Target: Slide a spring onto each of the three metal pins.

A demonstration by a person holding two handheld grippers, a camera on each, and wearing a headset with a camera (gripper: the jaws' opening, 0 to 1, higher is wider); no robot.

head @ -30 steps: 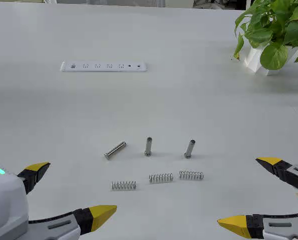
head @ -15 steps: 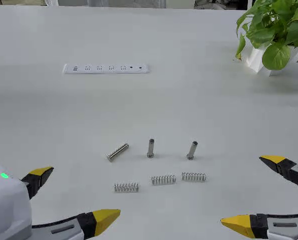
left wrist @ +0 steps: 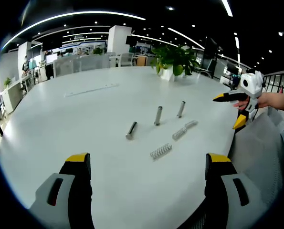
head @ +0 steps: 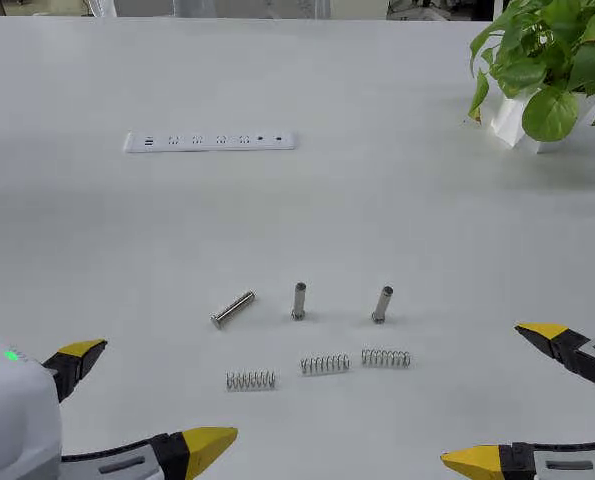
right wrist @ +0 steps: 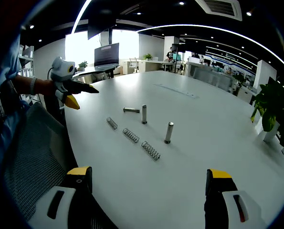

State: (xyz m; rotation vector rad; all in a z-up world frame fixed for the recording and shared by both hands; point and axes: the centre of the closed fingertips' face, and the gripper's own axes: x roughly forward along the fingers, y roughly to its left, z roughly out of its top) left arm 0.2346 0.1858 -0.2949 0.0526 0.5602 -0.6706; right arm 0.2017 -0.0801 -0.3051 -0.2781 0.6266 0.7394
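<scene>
Coiled steel springs, head view: three in a crosswise row just before the short metal pins, between yellow-tipped left gripper and right gripper. Left gripper view: jaws wide apart, nearest spring dead ahead. Right gripper view: jaws agape, empty, springs ahead.

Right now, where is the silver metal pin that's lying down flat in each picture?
Head view: the lying silver metal pin sits below centre, slightly left.
Left gripper view: the pin is near the centre.
Right gripper view: the pin is just left of centre.
Shared landmark: long white power strip beyond it.
</scene>
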